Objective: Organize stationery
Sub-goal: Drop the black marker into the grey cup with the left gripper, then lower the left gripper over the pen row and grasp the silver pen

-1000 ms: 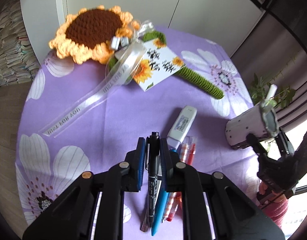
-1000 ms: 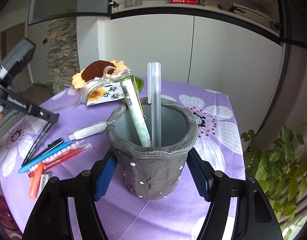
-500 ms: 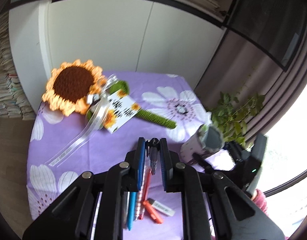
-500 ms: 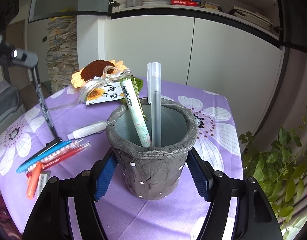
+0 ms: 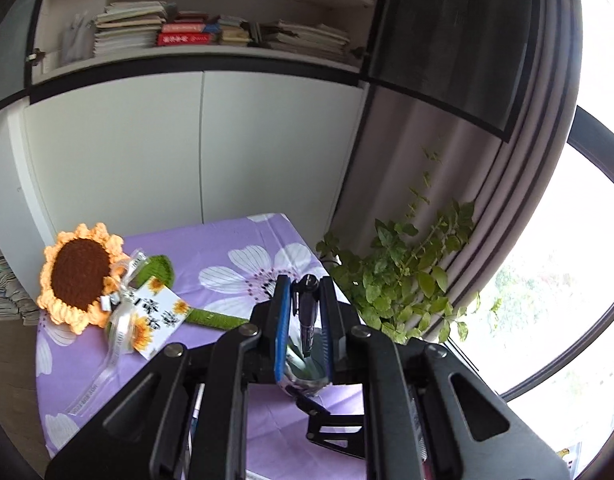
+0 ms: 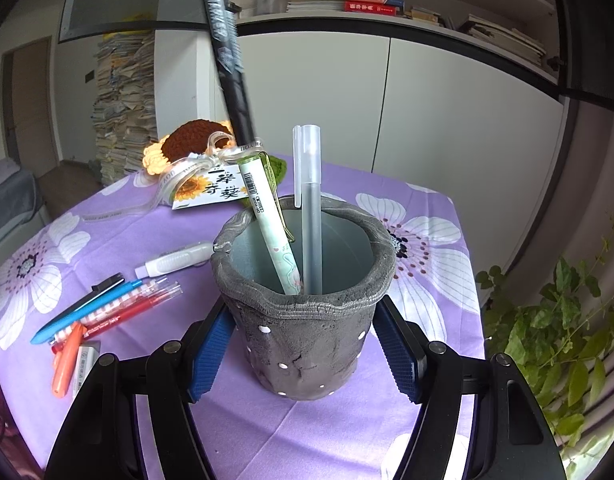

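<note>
My right gripper (image 6: 303, 328) is shut on a grey stone-look pen holder (image 6: 307, 332) standing on the purple flowered tablecloth (image 6: 147, 232). A white-green pen (image 6: 269, 220) and a frosted grey pen (image 6: 309, 200) stand in it. My left gripper (image 5: 305, 312) is shut on a black pen (image 5: 307, 316). In the right wrist view the black pen (image 6: 227, 52) hangs slanted above the holder's left rim. The holder's rim (image 5: 303, 386) shows just below my left fingers.
On the cloth left of the holder lie a white correction tape (image 6: 175, 260), a blue pen (image 6: 87, 308), red pens (image 6: 127, 310), an orange marker (image 6: 65, 362) and an eraser (image 6: 85, 364). A crochet sunflower (image 5: 81, 276) with card lies at the back. A plant (image 5: 407, 292) stands beyond the right edge.
My left gripper has lifted the black pen off the pile, swung it right and tipped it upright over the holder. My right gripper and the holder have not moved.
</note>
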`<state>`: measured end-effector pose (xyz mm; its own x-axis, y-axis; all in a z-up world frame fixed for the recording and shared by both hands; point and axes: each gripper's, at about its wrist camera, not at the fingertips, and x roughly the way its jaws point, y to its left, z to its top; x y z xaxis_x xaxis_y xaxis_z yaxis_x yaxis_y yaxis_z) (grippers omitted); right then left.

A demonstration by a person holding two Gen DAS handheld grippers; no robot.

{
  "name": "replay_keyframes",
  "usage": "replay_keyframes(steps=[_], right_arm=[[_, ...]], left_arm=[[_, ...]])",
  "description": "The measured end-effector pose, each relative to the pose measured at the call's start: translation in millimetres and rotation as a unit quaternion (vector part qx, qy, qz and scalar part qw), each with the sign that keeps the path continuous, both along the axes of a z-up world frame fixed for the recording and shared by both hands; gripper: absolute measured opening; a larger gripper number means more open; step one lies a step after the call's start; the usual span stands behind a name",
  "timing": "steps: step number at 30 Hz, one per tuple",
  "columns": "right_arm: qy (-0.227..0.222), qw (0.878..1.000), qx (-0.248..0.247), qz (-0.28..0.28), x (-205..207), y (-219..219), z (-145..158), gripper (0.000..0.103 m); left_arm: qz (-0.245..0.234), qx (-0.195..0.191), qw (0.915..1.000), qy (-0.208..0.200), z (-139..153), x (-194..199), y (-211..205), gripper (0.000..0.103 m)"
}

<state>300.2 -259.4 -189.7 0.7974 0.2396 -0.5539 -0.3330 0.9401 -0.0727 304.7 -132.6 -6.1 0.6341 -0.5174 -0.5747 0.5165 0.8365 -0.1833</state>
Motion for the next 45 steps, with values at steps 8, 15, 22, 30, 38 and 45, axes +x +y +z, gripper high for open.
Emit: replay_keyframes(steps=[8, 15, 22, 30, 38, 45], right_arm=[[0.002, 1.0, 0.003, 0.0, 0.7, -0.4, -0.1, 0.071], [0.002, 1.0, 0.003, 0.0, 0.8, -0.3, -0.2, 0.071], [0.003, 1.0, 0.001, -0.002, 1.4, -0.7, -0.7, 0.071], [0.004, 1.0, -0.001, -0.004, 1.6, -0.6, -1.2, 0.071], [0.004, 1.0, -0.001, -0.004, 1.9, -0.7, -1.2, 0.071], [0.004, 1.0, -0.001, -0.004, 1.8, -0.5, -1.3, 0.071]], left_arm=[[0.004, 0.043, 0.9985, 0.034, -40.6, 12.7, -16.5, 0.012], [0.002, 0.06, 0.9959, 0.068, -70.5, 19.5, -18.0, 0.012], [-0.005, 0.068, 0.9934, 0.092, -86.5, 21.4, -18.9, 0.013], [-0.004, 0.066, 0.9921, 0.106, -85.2, 20.9, -7.7, 0.019], [0.069, 0.067, 0.9919, 0.083, -87.5, 15.6, 53.8, 0.044], [0.118, 0.117, 0.9735, 0.158, -148.8, 24.1, 91.3, 0.043]])
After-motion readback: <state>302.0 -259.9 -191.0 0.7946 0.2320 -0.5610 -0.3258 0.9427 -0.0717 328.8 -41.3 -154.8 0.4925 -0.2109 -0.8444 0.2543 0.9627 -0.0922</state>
